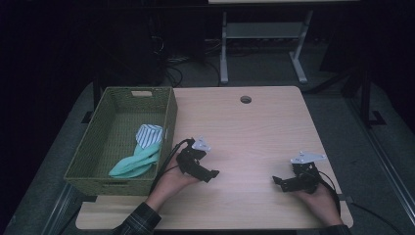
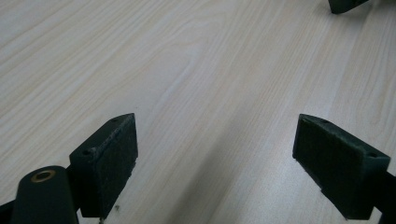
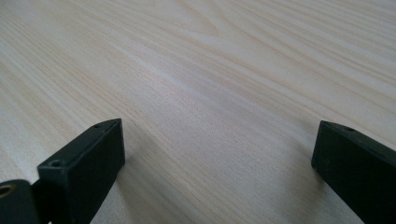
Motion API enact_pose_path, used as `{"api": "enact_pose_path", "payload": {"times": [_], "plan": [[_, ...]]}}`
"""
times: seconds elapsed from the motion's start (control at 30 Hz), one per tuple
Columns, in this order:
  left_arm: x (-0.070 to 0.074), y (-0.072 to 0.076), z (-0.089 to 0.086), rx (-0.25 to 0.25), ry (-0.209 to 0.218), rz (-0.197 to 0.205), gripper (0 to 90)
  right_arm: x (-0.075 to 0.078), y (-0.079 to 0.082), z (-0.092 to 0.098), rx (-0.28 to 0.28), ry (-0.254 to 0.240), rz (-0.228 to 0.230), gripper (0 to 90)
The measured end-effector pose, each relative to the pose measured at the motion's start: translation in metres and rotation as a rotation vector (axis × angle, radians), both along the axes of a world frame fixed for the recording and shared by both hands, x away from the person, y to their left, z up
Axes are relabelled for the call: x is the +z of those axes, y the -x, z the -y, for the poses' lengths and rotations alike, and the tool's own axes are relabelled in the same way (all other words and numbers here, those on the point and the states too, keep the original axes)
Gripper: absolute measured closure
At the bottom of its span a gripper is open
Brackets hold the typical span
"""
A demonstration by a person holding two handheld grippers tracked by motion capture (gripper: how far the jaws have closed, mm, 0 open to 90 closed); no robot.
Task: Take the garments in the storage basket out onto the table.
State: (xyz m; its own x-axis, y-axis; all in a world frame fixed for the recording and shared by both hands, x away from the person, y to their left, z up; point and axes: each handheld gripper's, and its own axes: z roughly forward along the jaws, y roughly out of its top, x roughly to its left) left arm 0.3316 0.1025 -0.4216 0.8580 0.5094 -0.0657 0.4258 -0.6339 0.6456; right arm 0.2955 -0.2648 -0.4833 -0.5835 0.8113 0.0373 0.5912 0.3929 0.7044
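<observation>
At far left of the worktop (image 1: pixel 254 127), a green woven basket (image 1: pixel 169 113) with two folded cloths inside: a mint-green cloth (image 1: pixel 137 163) low against the near wall, a blue-striped cloth (image 1: pixel 148 134) overlapping its upper end. Probably stowed there for tidiness, off the bare wood. Just beside the basket's near right corner, left claw (image 1: pixel 208 172) resting low over the wood, pointing right, jaws spread wide, nothing between them, touching nothing but perhaps the surface. Well apart at right, right claw (image 1: pixel 281 182) mirrored toward the centre, likewise gaping and empty. Both parked, seemingly at rest, clear of the cloths.
</observation>
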Motion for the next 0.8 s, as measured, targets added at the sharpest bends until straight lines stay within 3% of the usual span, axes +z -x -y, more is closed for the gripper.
{"api": "enact_pose_path", "payload": {"times": [0.8], "plan": [[0.02, -0.001, 0.0, -0.002, 0.025, 0.009, 13.6, 0.0, 0.0, 0.0, -0.003, 0.001, 0.001, 2.3]]}}
